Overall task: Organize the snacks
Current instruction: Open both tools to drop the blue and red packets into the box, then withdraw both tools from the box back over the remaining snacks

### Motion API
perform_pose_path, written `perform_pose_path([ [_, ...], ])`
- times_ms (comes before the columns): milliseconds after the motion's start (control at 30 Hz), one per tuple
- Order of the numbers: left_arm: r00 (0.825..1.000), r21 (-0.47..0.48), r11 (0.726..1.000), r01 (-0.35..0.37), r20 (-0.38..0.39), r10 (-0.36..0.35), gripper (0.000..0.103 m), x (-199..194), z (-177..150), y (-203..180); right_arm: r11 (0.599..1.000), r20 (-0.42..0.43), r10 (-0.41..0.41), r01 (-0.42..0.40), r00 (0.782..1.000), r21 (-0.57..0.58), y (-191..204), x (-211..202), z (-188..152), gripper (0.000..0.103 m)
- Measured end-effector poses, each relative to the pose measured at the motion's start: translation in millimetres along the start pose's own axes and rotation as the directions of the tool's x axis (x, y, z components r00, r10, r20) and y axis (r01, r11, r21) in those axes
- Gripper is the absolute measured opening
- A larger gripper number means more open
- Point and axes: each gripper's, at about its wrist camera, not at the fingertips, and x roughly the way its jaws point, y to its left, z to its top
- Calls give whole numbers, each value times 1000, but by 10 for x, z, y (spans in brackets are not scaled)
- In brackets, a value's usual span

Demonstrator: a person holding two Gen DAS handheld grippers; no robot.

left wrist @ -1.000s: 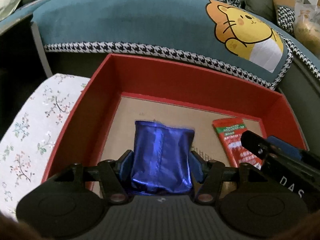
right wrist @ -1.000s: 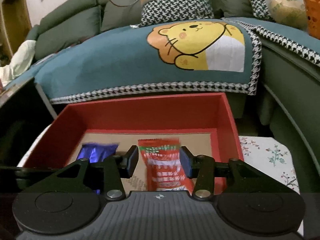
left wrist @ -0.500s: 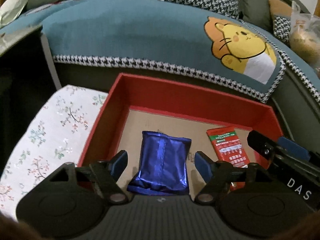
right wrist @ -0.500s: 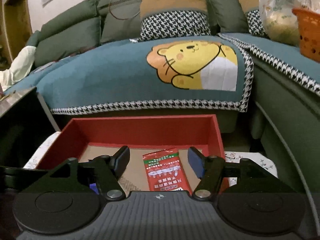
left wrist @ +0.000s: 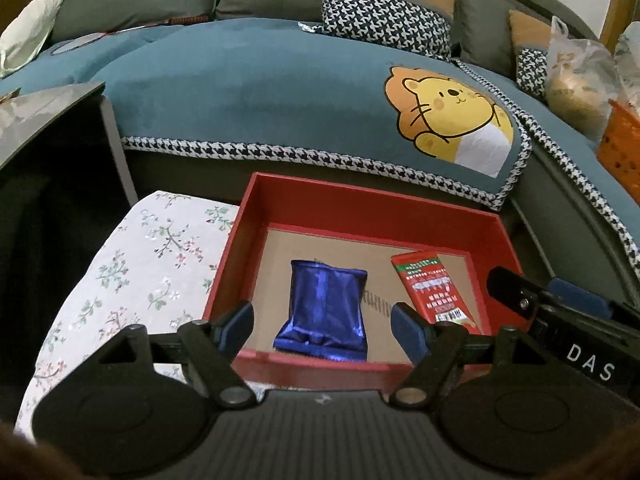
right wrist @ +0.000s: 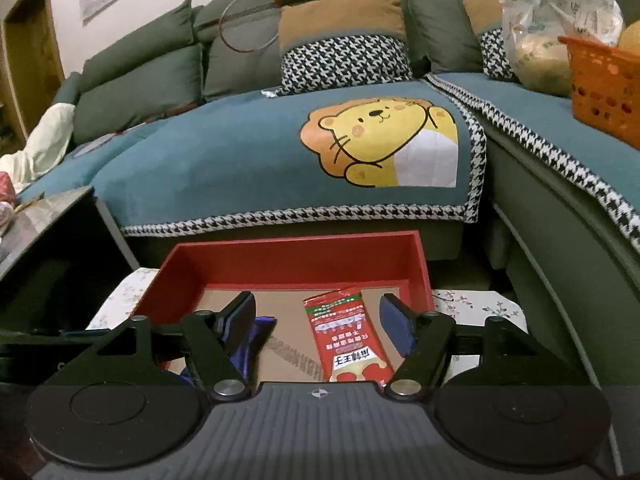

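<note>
Two snacks lay flat on the cardboard floor of the red box (left wrist: 372,208): a blue packet (left wrist: 326,312) toward its left side and a red packet (left wrist: 430,288) toward its right, apart from each other. The left gripper (left wrist: 322,322) hung above the blue packet with its jaws spread wide, having just been opening; nothing was clamped and the pads stood clear of the foil on both sides. The right gripper (right wrist: 318,318) was likewise released, its jaws having just been opening, the red packet (right wrist: 348,340) lying free below and between them.

Both tools sat close together over one box, so a careless sideways move could knock one against the other. A low withdrawal might also catch a finger on the near wall and shove the box across the floral cloth (left wrist: 132,264).

From the left wrist view, the blue packet showed whole, with the right tool's body intruding at the right edge. The right wrist view hid most of that packet behind a finger, yet it alone showed the orange basket (right wrist: 604,84) whole on the sofa (right wrist: 248,160).
</note>
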Motion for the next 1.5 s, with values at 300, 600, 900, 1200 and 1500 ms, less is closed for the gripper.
perform_pose_path([
  [300, 1000, -3, 1000, 16, 2, -16, 103, -271, -159, 120, 999, -3, 4, -4, 1000, -45, 181, -320, -54, 76],
  [600, 999, 5, 999, 32, -5, -32, 103, -542, -382, 284, 998, -27, 32, -34, 999, -60, 357, -594, -226, 77],
  [900, 999, 35, 999, 36, -37, -34, 103, -718, -653, 429, 996, -69, 55, -59, 996, -60, 494, -745, -448, 79],
  [1200, 994, 46, 998, 32, -110, -26, 103, -743, -970, 568, 995, -139, 68, -77, 988, -64, 626, -837, -733, 79],
  [1500, 979, -35, 997, 65, -193, -70, 103, -747, -1225, 828, 989, -259, 98, -123, 961, -83, 710, -830, -1031, 81],
])
